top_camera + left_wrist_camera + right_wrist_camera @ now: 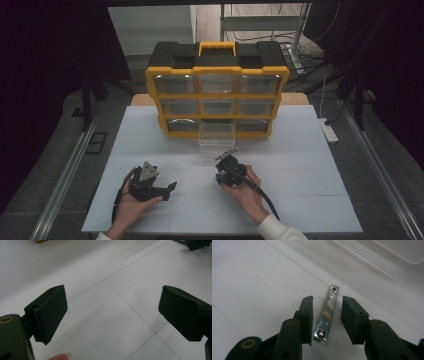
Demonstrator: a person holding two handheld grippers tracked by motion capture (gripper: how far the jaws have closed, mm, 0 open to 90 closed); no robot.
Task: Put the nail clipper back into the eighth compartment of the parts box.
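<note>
Worktop (150,135): white, matte, thin seams, under your hands.
Nail clipper (327,312): flat, shiny metal, lying between your right tool (327,317) jaws, narrowed, gaps both sides.
Left tool (112,312): wide apart, holding nothing.
Drawer (216,139): clear plastic, nearby.

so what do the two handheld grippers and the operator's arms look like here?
Both are matte black. The left gripper carries a grey three-cornered plate on top; its pads are thick, wedge-cut blocks with screw holes. The right gripper trails a black cable, with brass-coloured pivot bushings behind its jaws. A white sleeve shows at the right wrist.
</note>
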